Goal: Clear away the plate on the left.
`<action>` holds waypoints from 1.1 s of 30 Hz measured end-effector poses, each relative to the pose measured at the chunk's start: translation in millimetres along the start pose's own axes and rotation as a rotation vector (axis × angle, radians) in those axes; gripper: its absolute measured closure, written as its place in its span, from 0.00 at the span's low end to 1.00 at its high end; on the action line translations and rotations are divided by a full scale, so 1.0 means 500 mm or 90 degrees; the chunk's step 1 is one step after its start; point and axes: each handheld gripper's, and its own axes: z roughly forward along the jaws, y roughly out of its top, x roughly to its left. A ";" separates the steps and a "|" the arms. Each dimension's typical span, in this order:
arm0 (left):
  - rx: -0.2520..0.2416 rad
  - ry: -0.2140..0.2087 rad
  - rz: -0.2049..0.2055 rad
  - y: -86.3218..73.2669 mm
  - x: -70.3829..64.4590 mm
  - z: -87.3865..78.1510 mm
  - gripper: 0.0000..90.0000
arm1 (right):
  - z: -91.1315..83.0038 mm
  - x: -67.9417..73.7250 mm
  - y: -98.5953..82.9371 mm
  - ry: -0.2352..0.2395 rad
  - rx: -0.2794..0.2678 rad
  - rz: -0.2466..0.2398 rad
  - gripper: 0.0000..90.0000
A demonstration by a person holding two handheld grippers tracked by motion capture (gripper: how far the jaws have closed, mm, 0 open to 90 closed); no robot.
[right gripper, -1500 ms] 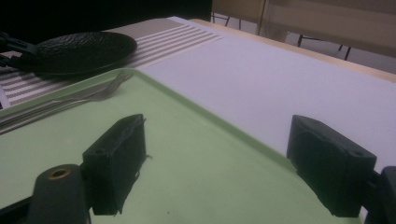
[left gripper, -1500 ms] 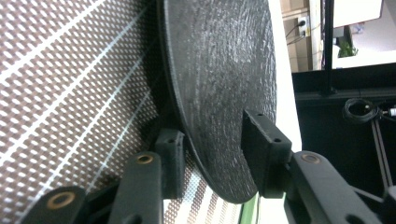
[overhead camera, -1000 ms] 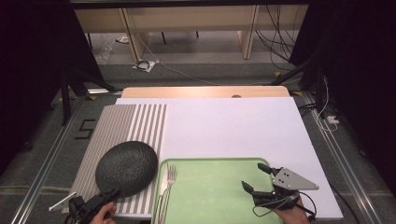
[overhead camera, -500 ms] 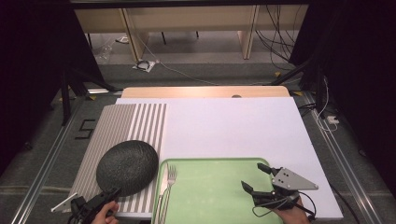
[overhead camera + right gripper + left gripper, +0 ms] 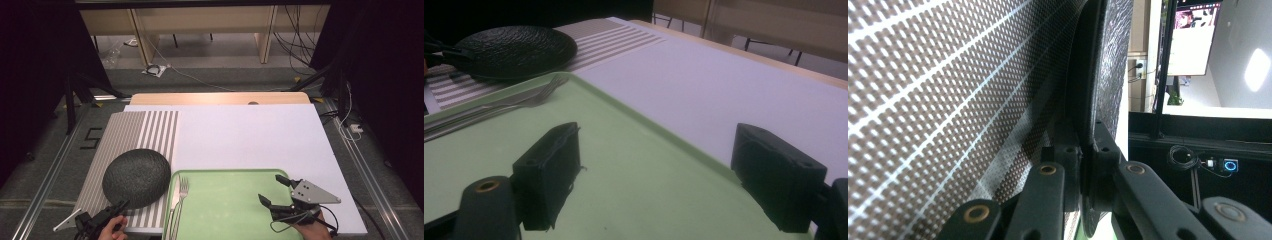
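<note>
A dark textured plate (image 5: 136, 176) lies on the striped placemat (image 5: 131, 135), its right edge near the green tray (image 5: 235, 200). My left gripper (image 5: 120, 206) is shut on the plate's near rim; in the left gripper view both jaws clamp the plate's edge (image 5: 1088, 100) against the placemat's weave (image 5: 948, 90). A fork (image 5: 181, 195) and another piece of cutlery lie along the tray's left side. My right gripper (image 5: 272, 190) stands open over the tray's right part, with nothing between its jaws; its view shows the tray (image 5: 634, 165), the fork (image 5: 524, 100) and the plate (image 5: 514, 50).
A white sheet (image 5: 250, 135) covers the table's middle and right. A wooden strip (image 5: 220, 98) runs along the far edge. Metal rails flank the table, and cables lie on the floor beyond it.
The plate has shifted slightly right toward the tray with my left gripper on its rim. The right gripper has stayed in place.
</note>
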 end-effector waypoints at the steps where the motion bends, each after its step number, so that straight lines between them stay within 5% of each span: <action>1: 0.002 0.000 -0.003 0.000 0.000 0.000 0.95 | 0.000 0.000 0.000 0.000 0.000 0.000 0.23; 33: 0.040 -0.052 0.032 -0.019 -0.025 0.002 0.95 | -0.002 -0.002 0.001 0.001 -0.003 0.001 0.23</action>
